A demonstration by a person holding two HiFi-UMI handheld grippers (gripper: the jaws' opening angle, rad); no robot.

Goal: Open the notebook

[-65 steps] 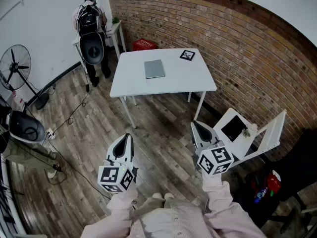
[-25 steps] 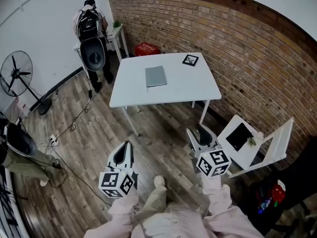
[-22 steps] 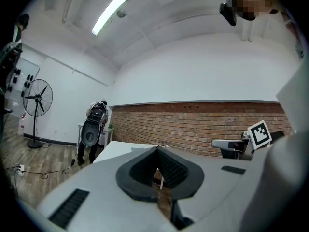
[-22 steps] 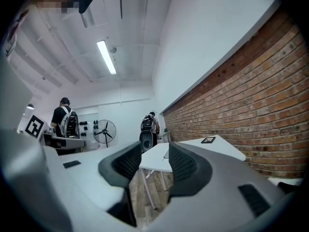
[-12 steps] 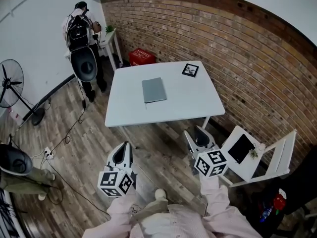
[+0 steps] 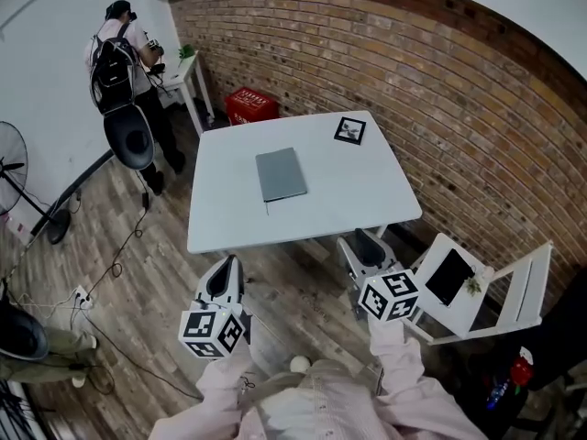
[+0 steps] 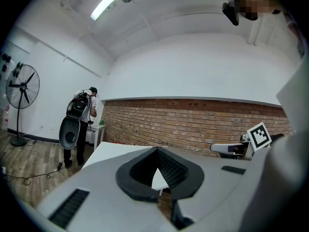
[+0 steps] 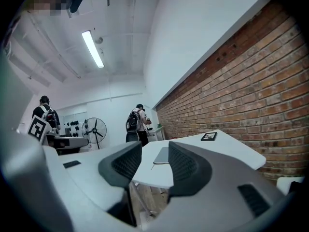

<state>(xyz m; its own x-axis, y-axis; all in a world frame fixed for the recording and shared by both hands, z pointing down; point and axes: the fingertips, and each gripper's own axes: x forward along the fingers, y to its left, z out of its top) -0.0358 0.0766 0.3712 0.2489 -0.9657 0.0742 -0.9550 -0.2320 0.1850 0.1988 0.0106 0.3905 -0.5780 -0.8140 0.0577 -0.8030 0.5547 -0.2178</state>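
Observation:
A closed grey notebook (image 6: 281, 174) lies flat near the middle of the white table (image 6: 367, 200). Both grippers are held low in front of me, short of the table's near edge and touching nothing. My left gripper (image 6: 227, 266) is shut, its jaws meeting at the tips with nothing held; in the left gripper view (image 7: 157, 151) the table (image 7: 113, 150) shows beyond it. My right gripper (image 6: 363, 243) is open and empty. In the right gripper view (image 8: 150, 163) the notebook (image 8: 163, 155) shows between the two pads, far off on the table (image 8: 227, 146).
A black-and-white marker tile (image 6: 348, 129) lies at the table's far right. A white folding chair (image 6: 514, 291) with a black tablet (image 6: 449, 276) stands right of my right gripper. A person with a backpack (image 6: 119, 58), a red crate (image 6: 248, 105) and a fan (image 6: 9, 168) are beyond the table, by the walls.
I have walked nearer to the table, which now lies just beyond the grippers. The person with the backpack has shifted towards the upper left of the view. Both grippers stay low and empty.

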